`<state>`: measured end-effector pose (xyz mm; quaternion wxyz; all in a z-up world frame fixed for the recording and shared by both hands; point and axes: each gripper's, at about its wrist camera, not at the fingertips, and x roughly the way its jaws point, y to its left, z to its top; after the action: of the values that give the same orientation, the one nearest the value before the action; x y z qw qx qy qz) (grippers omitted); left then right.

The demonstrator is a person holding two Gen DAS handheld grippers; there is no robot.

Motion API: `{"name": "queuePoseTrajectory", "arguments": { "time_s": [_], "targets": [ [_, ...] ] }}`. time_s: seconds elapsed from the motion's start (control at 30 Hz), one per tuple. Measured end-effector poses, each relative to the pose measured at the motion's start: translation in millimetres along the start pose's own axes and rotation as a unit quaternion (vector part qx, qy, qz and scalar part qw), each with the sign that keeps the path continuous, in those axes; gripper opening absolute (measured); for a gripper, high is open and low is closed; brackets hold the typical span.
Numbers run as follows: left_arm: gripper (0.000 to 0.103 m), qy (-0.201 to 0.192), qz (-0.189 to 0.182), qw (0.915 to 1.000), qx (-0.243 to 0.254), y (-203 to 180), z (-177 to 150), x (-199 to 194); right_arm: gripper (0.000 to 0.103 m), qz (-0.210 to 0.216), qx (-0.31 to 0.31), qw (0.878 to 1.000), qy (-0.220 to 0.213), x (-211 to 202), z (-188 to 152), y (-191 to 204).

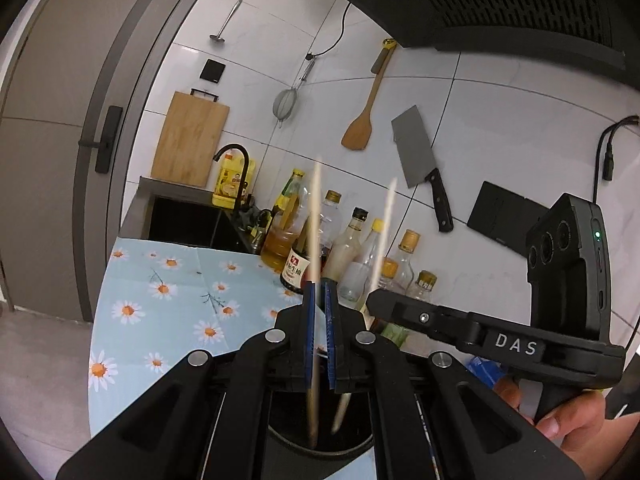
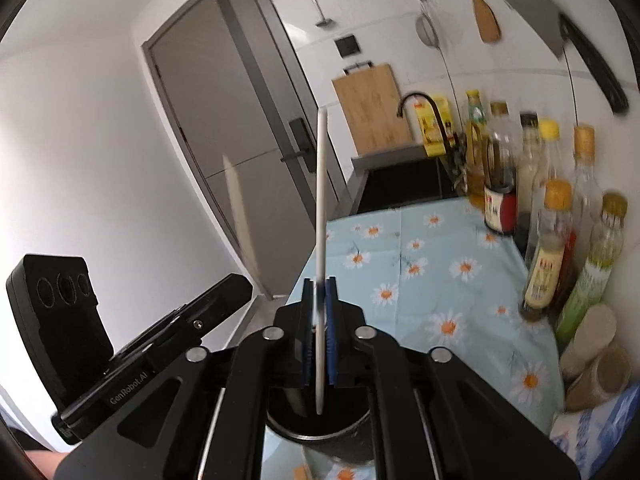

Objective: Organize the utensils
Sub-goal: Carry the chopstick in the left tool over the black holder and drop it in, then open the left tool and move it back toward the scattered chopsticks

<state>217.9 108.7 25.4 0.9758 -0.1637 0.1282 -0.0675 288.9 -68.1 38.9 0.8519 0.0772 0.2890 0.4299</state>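
Note:
My left gripper [image 1: 320,285] is shut on a wooden chopstick [image 1: 316,220] that stands nearly upright, its lower end inside a black cup [image 1: 288,436] right below the jaws. In the right wrist view a pale chopstick [image 2: 321,200] stands between the blue pads of my right gripper [image 2: 319,280]. A thin gap shows beside it, so the jaws are open, and its lower tip hangs in the cup [image 2: 316,437]. Each view shows the other gripper close alongside: the right gripper [image 1: 370,301] with its chopstick [image 1: 384,232], and the left gripper [image 2: 244,285] with a blurred chopstick [image 2: 240,208].
The counter wears a blue daisy cloth [image 1: 168,292]. Several sauce and oil bottles [image 2: 548,248] line the tiled wall, with jars [image 2: 592,344] lying nearer. Beyond are a sink [image 1: 188,220] and black faucet [image 1: 236,152]. A cutting board [image 1: 192,140], strainer [image 1: 285,102], spatula [image 1: 360,128] and cleaver [image 1: 416,152] hang above.

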Motion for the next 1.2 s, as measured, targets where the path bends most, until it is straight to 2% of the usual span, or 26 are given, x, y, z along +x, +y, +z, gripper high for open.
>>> {"name": "queuePoseTrajectory", "arguments": {
  "time_s": [0.07,0.4,0.6,0.97,1.0,1.07,1.2],
  "targets": [
    [0.005,0.007,0.002,1.0,0.0,-2,-2,-1,0.026,0.001,0.007,1.0,0.004,-1,-4,-1],
    [0.005,0.012,0.026,0.9995,-0.01,0,-2,-18,0.027,0.001,0.03,1.0,0.003,-20,-7,0],
    [0.005,0.024,0.034,0.9991,0.009,-13,-1,-42,0.029,-0.005,0.043,0.999,-0.004,-39,-14,1],
    [0.005,0.047,0.06,0.9969,0.019,-29,-11,-82,0.032,0.013,0.055,0.998,0.024,-72,-35,9],
    [0.006,0.049,0.06,0.9968,0.017,-29,-12,-84,0.032,0.013,0.055,0.998,0.026,-75,-38,10],
    [0.019,0.055,0.061,0.9965,0.015,-32,-15,-88,0.032,0.011,0.055,0.998,0.033,-78,-43,11],
    [0.02,0.072,0.059,0.9956,0.01,-34,-24,-94,0.033,0.001,0.058,0.997,0.048,-84,-54,8]
  ]
}}
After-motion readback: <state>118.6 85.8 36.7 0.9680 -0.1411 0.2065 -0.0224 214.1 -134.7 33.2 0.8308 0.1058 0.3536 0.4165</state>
